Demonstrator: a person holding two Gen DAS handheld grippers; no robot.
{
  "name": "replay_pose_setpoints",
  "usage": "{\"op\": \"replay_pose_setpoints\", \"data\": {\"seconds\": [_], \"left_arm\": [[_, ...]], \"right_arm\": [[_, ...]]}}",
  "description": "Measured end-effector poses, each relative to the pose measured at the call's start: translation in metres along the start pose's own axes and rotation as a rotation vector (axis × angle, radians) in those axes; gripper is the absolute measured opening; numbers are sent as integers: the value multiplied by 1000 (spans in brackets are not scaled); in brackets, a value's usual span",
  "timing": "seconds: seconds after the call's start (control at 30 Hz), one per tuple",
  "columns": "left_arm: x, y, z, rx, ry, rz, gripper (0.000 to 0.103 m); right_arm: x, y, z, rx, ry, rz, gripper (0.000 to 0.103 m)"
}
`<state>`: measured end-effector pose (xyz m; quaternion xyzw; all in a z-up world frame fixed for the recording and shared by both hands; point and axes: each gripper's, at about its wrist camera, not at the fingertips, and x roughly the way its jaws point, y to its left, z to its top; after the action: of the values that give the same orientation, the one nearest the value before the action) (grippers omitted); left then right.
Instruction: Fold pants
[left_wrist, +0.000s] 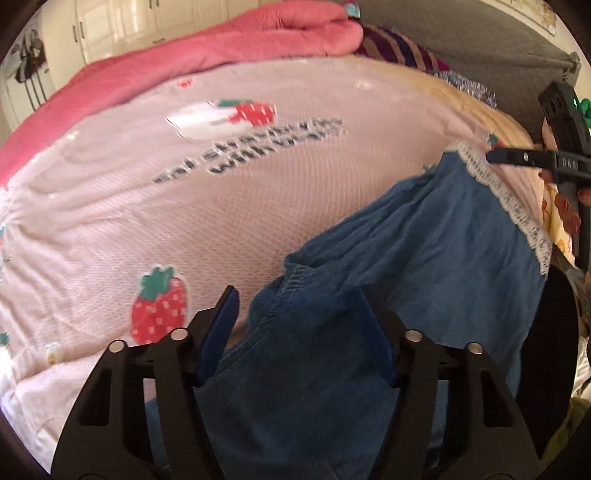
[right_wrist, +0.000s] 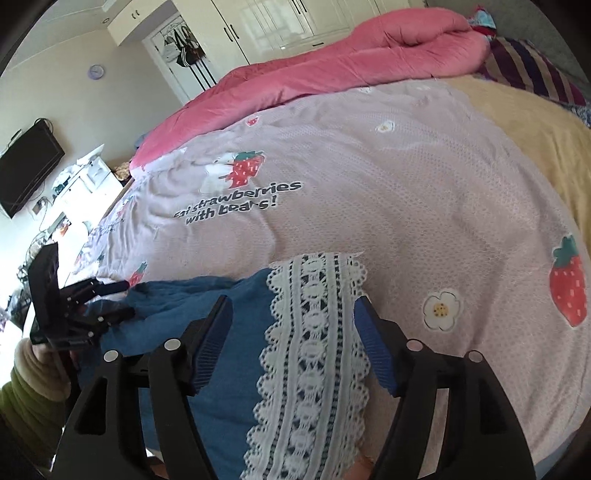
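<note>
Bedroom scene: a bed (left_wrist: 110, 221) with a pale pink strawberry-print cover, a rolled pink duvet (left_wrist: 221, 48) along the top of the frame and white wardrobes behind it.

Left wrist view first. The blue pants (left_wrist: 424, 240) lie across the lower right of the frame, running from bottom centre up toward the lace-trimmed hem (left_wrist: 509, 195) at right. The left claw (left_wrist: 306, 332) sits at bottom centre, jaws about half spread, with blue cloth bunched between them. It's a bit blurry, but the pads don't look like they're pinching it. The other claw pokes in at the right edge, right by the lace.

Right wrist view. The white lace band (right_wrist: 314, 350) runs bottom to top through the middle, straight between the jaws of the right claw (right_wrist: 295, 325), which stand wide and clear of the cloth. The blue cloth spreads toward the lower left, where the left claw shows small at the left edge.

So each claw sits at one end of the garment, the long axis running between them. The right one is nearer the lace end.
</note>
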<state>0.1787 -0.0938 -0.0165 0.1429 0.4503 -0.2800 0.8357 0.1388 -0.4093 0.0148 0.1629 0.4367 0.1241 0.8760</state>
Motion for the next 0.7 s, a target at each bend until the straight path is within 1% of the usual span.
{"op": "replay_pose_setpoints", "data": {"seconds": [0.03,0.07,0.1,0.13,0.17,0.2,0.23,0.27,0.3,0.37,0.47,0.53,0.6,0.63,0.67,0.7], "left_arm": [[5,0,1,5,11,6,43],[10,0,2,7,21,10,29],[16,-1,3,10,28,3,24],[19,-1,5,15,26,6,15],[19,-3,6,24,21,26,9],[20,-3,10,30,13,60,8],[18,-2,14,24,5,68,7],[16,1,19,9,-9,67,7],[15,5,23,-2,-16,61,6],[19,11,32,-1,-30,100,5],[37,18,33,-27,7,66,6],[44,19,27,-37,8,58,7],[42,23,24,-63,-12,49,11],[39,26,24,-80,-22,43,16],[34,29,23,-98,-36,43,25],[23,32,22,-119,-60,41,30]], "right_arm": [[4,-2,1,8,6,0,67],[8,-5,3,14,13,-4,67],[12,-7,3,18,22,-12,67],[16,-8,3,17,38,-11,67],[20,-9,2,12,52,-13,61],[21,-9,0,-1,60,-29,52],[22,-9,-2,-21,64,-55,41],[21,-8,-4,-32,61,-66,40],[17,-9,-6,-36,54,-68,40],[14,-8,-9,-45,46,-70,40],[20,-8,-16,-76,69,-113,41],[24,-8,-19,-93,71,-122,42],[27,-8,-21,-100,71,-130,42],[26,-8,-21,-96,68,-131,43],[22,-8,-21,-85,65,-129,46],[18,-7,-21,-76,58,-119,50]]}}
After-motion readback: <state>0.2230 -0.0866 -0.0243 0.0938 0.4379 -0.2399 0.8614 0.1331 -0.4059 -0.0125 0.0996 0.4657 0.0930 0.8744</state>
